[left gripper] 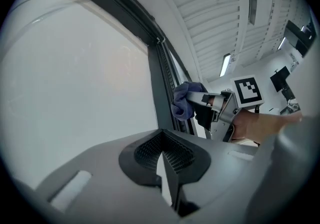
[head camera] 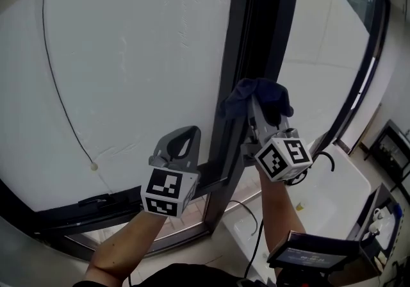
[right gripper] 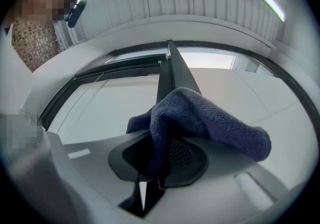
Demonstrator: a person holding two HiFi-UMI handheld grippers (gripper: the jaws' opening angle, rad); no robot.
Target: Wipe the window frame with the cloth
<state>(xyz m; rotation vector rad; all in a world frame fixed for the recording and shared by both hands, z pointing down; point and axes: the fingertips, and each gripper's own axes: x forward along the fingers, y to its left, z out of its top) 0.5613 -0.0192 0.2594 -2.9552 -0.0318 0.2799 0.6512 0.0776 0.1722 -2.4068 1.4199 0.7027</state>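
Note:
A dark blue cloth [head camera: 259,95] is bunched in my right gripper [head camera: 257,107], which is shut on it and holds it against the black upright bar of the window frame [head camera: 246,42]. In the right gripper view the cloth [right gripper: 200,120] drapes over the jaws and hides their tips, with the frame bar [right gripper: 172,70] straight ahead. My left gripper [head camera: 186,132] is shut on nothing, lower and to the left, just in front of the glass beside the bar. The left gripper view shows the cloth [left gripper: 183,100] touching the frame [left gripper: 159,88].
A thin dark cable [head camera: 61,97] hangs across the left pane down to a small knob [head camera: 94,166]. A black handle [head camera: 96,201] lies on the bottom frame rail. A white ledge [head camera: 349,183] and a small screen [head camera: 314,257] sit low on the right.

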